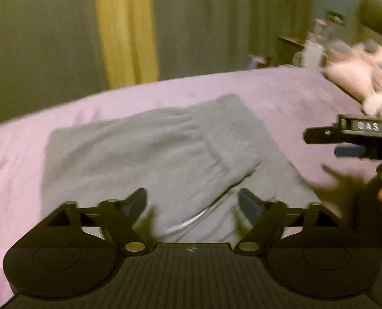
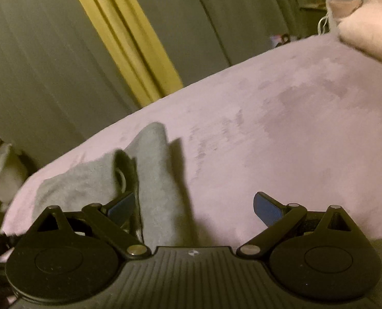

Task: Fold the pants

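Your left tool (image 1: 192, 203) is spread apart, holding nothing, right above the folded pants (image 1: 152, 154). Your right tool (image 2: 194, 207) gapes too, pants at its lower left.

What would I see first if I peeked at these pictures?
A big purple bed cover fills both views, with grey pants lying folded in the middle. Behind it hangs a bright yellow curtain. Pink pillows sit at the far right, and both the left gripper and the right gripper are open.
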Demonstrator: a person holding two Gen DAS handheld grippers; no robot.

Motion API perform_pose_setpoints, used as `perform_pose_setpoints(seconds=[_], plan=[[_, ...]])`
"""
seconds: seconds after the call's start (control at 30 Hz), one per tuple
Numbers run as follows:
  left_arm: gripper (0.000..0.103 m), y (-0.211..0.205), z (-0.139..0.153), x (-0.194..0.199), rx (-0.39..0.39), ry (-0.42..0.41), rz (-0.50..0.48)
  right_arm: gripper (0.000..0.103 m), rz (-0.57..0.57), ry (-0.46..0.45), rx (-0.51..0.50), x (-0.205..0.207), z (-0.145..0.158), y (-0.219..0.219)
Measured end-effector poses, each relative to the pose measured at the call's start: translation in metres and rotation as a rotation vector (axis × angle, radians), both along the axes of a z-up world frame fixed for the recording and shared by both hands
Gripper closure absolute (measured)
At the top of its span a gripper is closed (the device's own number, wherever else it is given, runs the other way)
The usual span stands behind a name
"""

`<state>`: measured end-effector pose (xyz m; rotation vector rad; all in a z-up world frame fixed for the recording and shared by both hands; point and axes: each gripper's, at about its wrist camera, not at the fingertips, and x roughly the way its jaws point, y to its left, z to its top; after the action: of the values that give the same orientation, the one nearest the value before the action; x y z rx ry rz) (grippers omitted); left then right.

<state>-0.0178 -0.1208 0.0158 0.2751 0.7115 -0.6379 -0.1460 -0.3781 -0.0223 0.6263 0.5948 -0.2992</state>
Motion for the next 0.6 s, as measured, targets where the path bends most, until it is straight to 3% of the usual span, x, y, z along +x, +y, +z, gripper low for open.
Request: perform_pose_setpoints(seconds=[0.1,0.2,0.23,0.3,0.33,0.43,0.6], plan=[[0.007,0.052,0.010,0.015,-0.145,0.069,0.158,0.005,0.063,-0.022,0.156,0.010,-0.006,0.002],[0.004,0.107,0.011,0.034,-0.309,0.121,0.381,0.005,0.134,-0.031,0.266,0.026,-0.010,0.008],[0.003,0.120,0.011,0.039,-0.325,0.125,0.453,0.005,0.155,-0.029,0.296,0.033,-0.012,0.011],[0.003,0.141,0.000,0.049,-0.280,0.112,0.630,0.005,0.180,-0.025,0.351,0.044,-0.017,0.015],[0.003,0.148,-0.005,0.055,-0.288,0.159,0.696,0.005,0.185,-0.021,0.375,0.050,-0.021,0.016],[0.004,0.166,-0.018,0.070,-0.407,0.267,0.775,0.005,0.183,0.012,0.390,0.067,-0.031,0.017],[0.004,0.179,-0.021,0.066,-0.382,0.296,0.811,0.005,0.231,0.034,0.380,0.092,-0.036,0.021]])
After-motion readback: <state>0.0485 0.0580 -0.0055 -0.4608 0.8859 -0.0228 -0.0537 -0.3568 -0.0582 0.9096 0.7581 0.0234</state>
